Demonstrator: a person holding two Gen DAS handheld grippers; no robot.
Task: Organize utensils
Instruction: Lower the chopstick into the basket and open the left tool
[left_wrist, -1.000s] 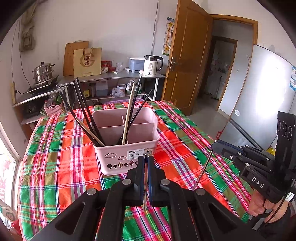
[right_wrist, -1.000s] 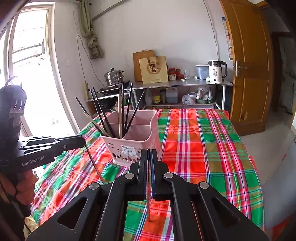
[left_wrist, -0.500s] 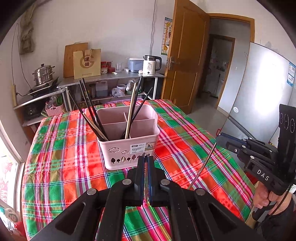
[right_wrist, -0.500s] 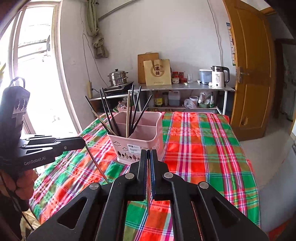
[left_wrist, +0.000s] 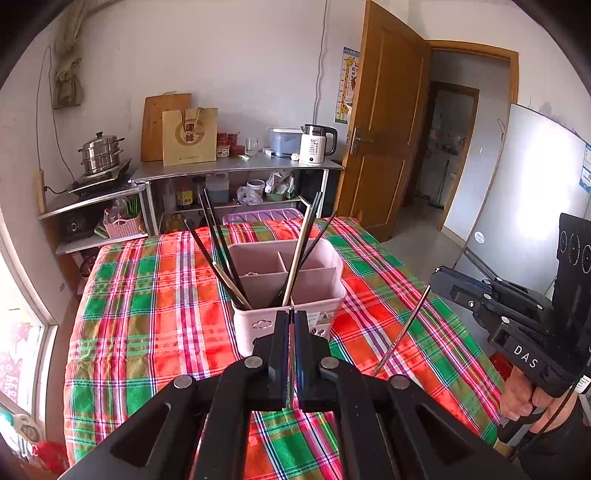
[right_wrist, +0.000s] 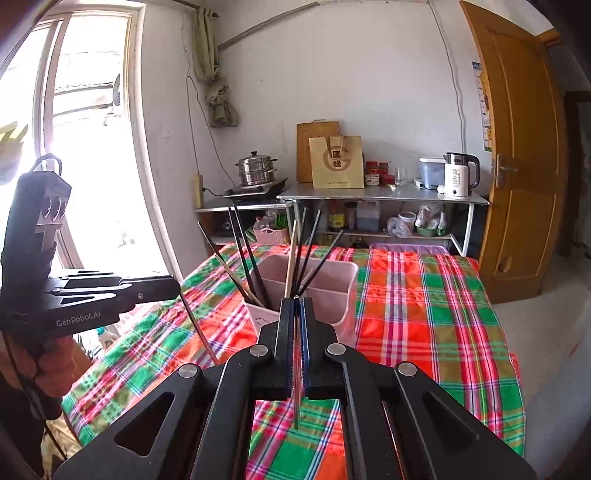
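Left wrist view: left claw (left_wrist: 291, 332) clamped on a thin metal chopstick (left_wrist: 290, 354), seen edge-on between the closed pads, tip toward the pink utensil basket (left_wrist: 291, 317); basket standing near the middle of the plaid-clothed surface (left_wrist: 147, 314), well in from its edges, dark and pale chopsticks (left_wrist: 225, 254) fanning out of its near compartments; right claw (left_wrist: 443, 282) at the right edge of the view, beyond the right edge of the surface, pinching a second metal chopstick (left_wrist: 400, 330) that slopes down toward the cloth, lower tip above the cloth as far as can be told.

Right wrist view: right claw (right_wrist: 295, 314) closed on its thin metal chopstick (right_wrist: 296, 376), held close to the upper end, long part hanging below; basket (right_wrist: 332, 295) straight ahead, far compartments apparently free; left claw (right_wrist: 173, 288) at the left, over the near left corner of the surface, its metal chopstick (right_wrist: 197, 328) slanting down.

Likely trouble: thin smooth rod held near one end, so liable to pivot or slip in the pads; lower tip could catch the basket rim or knock the leaning sticks on the way in, tipping the light basket; both claws converging on one basket, so a clash between them possible; compartment divider easy to miss, so a chopstick could land in the wrong section.
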